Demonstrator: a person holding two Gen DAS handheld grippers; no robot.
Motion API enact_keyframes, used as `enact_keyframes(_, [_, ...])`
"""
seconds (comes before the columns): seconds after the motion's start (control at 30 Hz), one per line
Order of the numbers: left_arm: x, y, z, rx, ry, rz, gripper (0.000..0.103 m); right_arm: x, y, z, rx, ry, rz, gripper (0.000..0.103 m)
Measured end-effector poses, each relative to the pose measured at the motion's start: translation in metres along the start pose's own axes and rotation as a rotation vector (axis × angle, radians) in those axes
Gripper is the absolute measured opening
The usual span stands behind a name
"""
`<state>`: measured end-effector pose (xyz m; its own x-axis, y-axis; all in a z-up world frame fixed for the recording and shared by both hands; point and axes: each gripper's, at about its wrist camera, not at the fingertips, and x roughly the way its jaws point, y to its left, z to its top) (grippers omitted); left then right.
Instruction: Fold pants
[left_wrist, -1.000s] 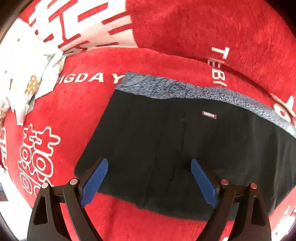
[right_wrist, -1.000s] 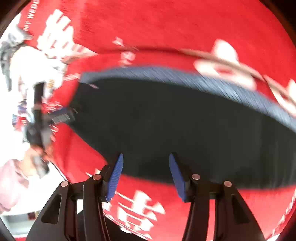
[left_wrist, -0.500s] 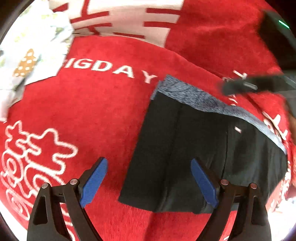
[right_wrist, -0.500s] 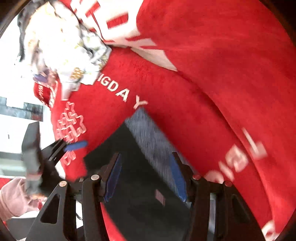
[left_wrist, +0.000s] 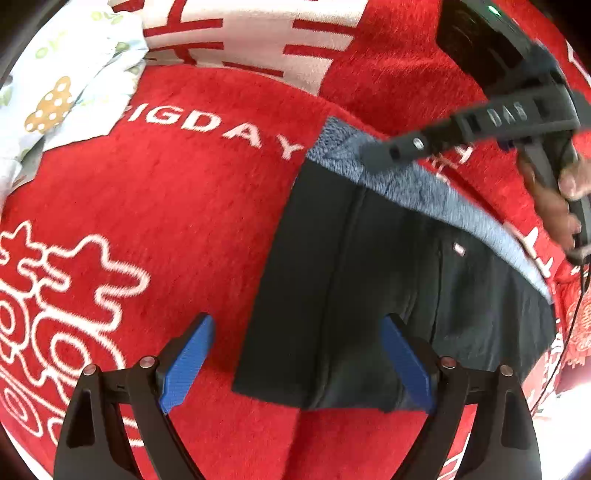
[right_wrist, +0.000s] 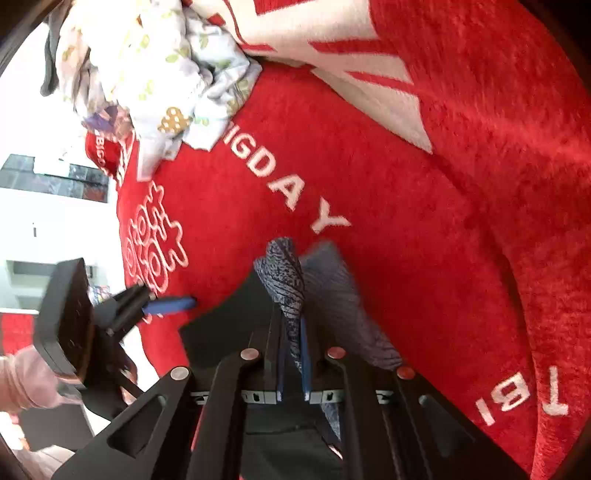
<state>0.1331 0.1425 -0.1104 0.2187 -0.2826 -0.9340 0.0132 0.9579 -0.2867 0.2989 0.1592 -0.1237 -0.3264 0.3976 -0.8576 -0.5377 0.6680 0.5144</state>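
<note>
— So what differs from half a second back?
— Then the right gripper (right_wrist: 291, 354) stood with its jaws apart above the pants (left_wrist: 388, 295). Now those jaws are pressed together on the grey waistband (right_wrist: 286, 280), whose corner bunches up between the blue pads. In the left wrist view the dark cloth sits a little nearer and further right than before.
— Where do the pants lie?
— Flat on the red blanket (left_wrist: 166, 192), just past the white "BIGDAY" lettering (left_wrist: 221, 129), waistband on the far side. A small label (left_wrist: 459, 249) shows on the black fabric.
— And the left gripper (left_wrist: 297, 354)?
— Its jaws are wide apart and hold nothing. The near left corner of the pants lies between them: the right pad (left_wrist: 406, 363) is over the black cloth, the left pad (left_wrist: 188, 358) over bare blanket. Whether either touches, I cannot tell.
— Anything else?
— A crumpled floral cloth (left_wrist: 66, 85) lies at the far left, well apart from the pants.
</note>
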Motion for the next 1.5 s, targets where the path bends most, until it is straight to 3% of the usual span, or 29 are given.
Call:
enact_keyframes(0.17, [-0.013, 0.0, 0.004, -0.02, -0.027, 0.043, 0.092, 0.038, -0.009, 0.003, 0.034, 0.033, -0.137, 0.012])
enact_keyframes(0.27, [-0.022, -0.011, 0.02, -0.005, -0.07, 0.042, 0.092, 0.026, -0.019, -0.001, 0.152, -0.037, -0.121, 0.021])
enact_keyframes(0.33, [-0.02, -0.021, 0.033, 0.011, -0.082, 0.052, 0.092, 0.005, -0.016, -0.01, 0.171, -0.079, -0.141, 0.022])
enact_keyframes(0.5, [0.023, -0.047, 0.076, -0.008, -0.057, 0.093, 0.092, -0.049, -0.016, -0.066, 0.264, -0.191, -0.148, 0.022])
enact_keyframes(0.6, [0.062, -0.049, 0.088, -0.04, -0.003, 0.215, 0.092, -0.043, -0.04, -0.099, 0.349, -0.157, -0.204, 0.021])
enact_keyframes(0.63, [0.064, -0.051, 0.09, -0.043, -0.037, 0.239, 0.092, -0.039, -0.052, -0.111, 0.387, -0.152, -0.252, 0.021])
enact_keyframes(0.67, [0.063, -0.054, 0.092, -0.034, -0.049, 0.257, 0.092, -0.042, -0.064, -0.119, 0.418, -0.192, -0.252, 0.037])
enact_keyframes(0.7, [0.063, -0.057, 0.093, -0.028, -0.033, 0.271, 0.092, -0.048, -0.075, -0.127, 0.452, -0.231, -0.259, 0.041])
enact_keyframes(0.77, [0.055, -0.06, 0.091, -0.03, -0.021, 0.253, 0.092, -0.063, -0.096, -0.144, 0.557, -0.254, -0.394, 0.045])
enact_keyframes(0.8, [0.046, -0.066, 0.088, -0.014, -0.028, 0.241, 0.092, -0.071, -0.104, -0.156, 0.607, -0.277, -0.373, 0.045])
enact_keyframes(0.9, [0.018, -0.094, 0.072, 0.073, -0.048, 0.207, 0.092, -0.106, -0.108, -0.211, 0.704, -0.397, -0.13, 0.045])
enact_keyframes(1.0, [0.003, -0.131, 0.049, 0.12, -0.039, 0.114, 0.092, -0.122, -0.09, -0.264, 0.735, -0.425, 0.01, 0.045])
enact_keyframes(1.13, [0.017, -0.172, 0.016, 0.174, 0.036, 0.083, 0.092, -0.101, -0.069, -0.349, 0.925, -0.435, 0.216, 0.045])
enact_keyframes(1.2, [0.037, -0.18, -0.003, 0.157, 0.105, 0.093, 0.092, -0.081, -0.065, -0.384, 1.035, -0.457, 0.26, 0.045])
enact_keyframes(1.27, [0.039, -0.192, -0.018, 0.242, 0.048, 0.165, 0.095, -0.068, -0.069, -0.412, 1.139, -0.495, 0.29, 0.045])
enact_keyframes(1.33, [0.042, -0.199, -0.025, 0.289, 0.068, 0.187, 0.097, -0.062, -0.073, -0.431, 1.209, -0.552, 0.333, 0.045])
enact_keyframes(1.5, [0.041, -0.2, -0.024, 0.29, 0.089, 0.173, 0.097, -0.067, -0.087, -0.448, 1.242, -0.633, 0.366, 0.045])
